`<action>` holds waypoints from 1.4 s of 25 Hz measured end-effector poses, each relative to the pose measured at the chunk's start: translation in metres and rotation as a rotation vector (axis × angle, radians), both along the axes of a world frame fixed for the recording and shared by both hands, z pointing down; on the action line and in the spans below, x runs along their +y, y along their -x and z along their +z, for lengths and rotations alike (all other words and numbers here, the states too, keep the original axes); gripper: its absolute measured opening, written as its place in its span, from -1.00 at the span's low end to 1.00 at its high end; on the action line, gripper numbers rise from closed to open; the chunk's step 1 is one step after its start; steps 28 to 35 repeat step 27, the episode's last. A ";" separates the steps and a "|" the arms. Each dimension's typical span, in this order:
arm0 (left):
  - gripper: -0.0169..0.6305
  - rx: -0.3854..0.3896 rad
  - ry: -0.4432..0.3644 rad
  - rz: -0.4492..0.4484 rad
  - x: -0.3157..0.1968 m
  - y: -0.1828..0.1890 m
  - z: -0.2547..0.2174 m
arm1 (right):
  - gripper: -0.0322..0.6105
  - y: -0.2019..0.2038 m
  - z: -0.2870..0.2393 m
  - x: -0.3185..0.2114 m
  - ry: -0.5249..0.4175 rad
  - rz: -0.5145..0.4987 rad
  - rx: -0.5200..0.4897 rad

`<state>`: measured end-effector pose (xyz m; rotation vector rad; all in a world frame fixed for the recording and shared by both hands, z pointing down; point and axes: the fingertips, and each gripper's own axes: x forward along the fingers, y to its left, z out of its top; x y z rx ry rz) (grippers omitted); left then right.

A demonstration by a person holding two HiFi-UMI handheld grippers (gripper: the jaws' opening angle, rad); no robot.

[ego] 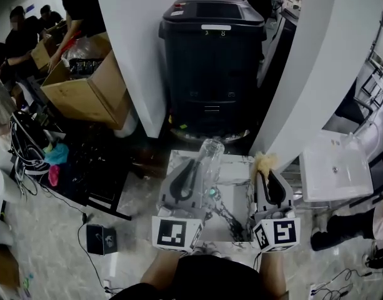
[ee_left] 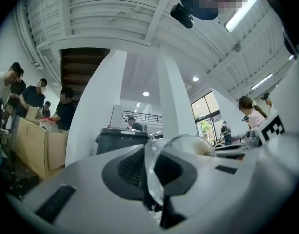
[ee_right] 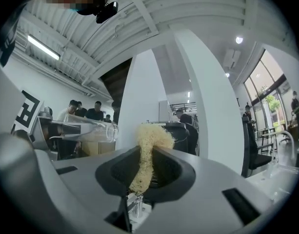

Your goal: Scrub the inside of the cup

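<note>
My left tongs [ego: 196, 171] pinch the wall of the clear cup [ego: 210, 157], which is tilted. My right tongs [ego: 267, 171] grip a yellow scrubber [ego: 264, 162], beside the cup, apart.

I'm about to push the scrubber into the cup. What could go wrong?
The left claw pinches the clear cup by one thin wall only; pushing could twist it loose.
The right claw holds the yellow scrubber by a narrow strand, so its floppy head may bend aside.

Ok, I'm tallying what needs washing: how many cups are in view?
1: a clear cup, its wall pinched in the left gripper's shut jaws, held out in front of the person. Others may be hidden from these views.
</note>
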<state>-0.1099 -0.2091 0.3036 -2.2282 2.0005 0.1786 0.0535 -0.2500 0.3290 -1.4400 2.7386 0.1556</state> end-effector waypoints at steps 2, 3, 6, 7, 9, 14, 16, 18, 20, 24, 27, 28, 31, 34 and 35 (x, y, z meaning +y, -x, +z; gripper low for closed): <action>-0.84 -0.002 0.014 -0.002 0.000 0.000 0.005 | -0.65 0.002 0.002 0.001 0.004 0.000 0.013; -0.84 -0.002 0.020 -0.002 -0.001 -0.001 0.007 | -0.65 0.003 0.004 0.001 0.007 -0.002 0.017; -0.84 0.000 0.024 -0.001 0.000 0.000 0.010 | -0.65 0.005 0.005 0.002 0.015 -0.007 0.012; -0.84 -0.001 0.024 -0.001 0.001 0.000 0.010 | -0.65 0.006 0.006 0.001 0.016 -0.008 0.011; -0.84 -0.005 0.025 -0.002 0.002 0.001 0.010 | -0.65 0.007 0.008 0.002 0.020 -0.009 0.010; -0.84 -0.007 0.031 -0.018 0.001 0.005 0.012 | -0.65 0.010 0.013 0.002 0.027 -0.016 0.015; -0.84 -0.006 0.037 -0.016 0.000 0.003 0.014 | -0.65 0.008 0.013 0.002 0.027 -0.013 0.016; -0.84 -0.003 0.039 -0.015 -0.001 0.003 0.014 | -0.65 0.008 0.014 0.002 0.028 -0.009 0.017; -0.84 -0.015 0.031 -0.016 -0.001 0.004 0.015 | -0.65 0.009 0.014 0.002 0.029 -0.006 0.019; -0.84 -0.018 0.033 -0.022 -0.002 0.006 0.015 | -0.65 0.010 0.014 0.000 0.028 -0.003 0.026; -0.84 -0.011 0.046 -0.027 -0.002 0.006 0.017 | -0.65 0.010 0.017 -0.002 0.032 -0.002 0.031; -0.84 -0.011 0.046 -0.027 -0.002 0.006 0.017 | -0.65 0.010 0.017 -0.002 0.032 -0.002 0.031; -0.84 -0.011 0.046 -0.027 -0.002 0.006 0.017 | -0.65 0.010 0.017 -0.002 0.032 -0.002 0.031; -0.84 -0.011 0.046 -0.027 -0.002 0.006 0.017 | -0.65 0.010 0.017 -0.002 0.032 -0.002 0.031; -0.84 -0.011 0.046 -0.027 -0.002 0.006 0.017 | -0.65 0.010 0.017 -0.002 0.032 -0.002 0.031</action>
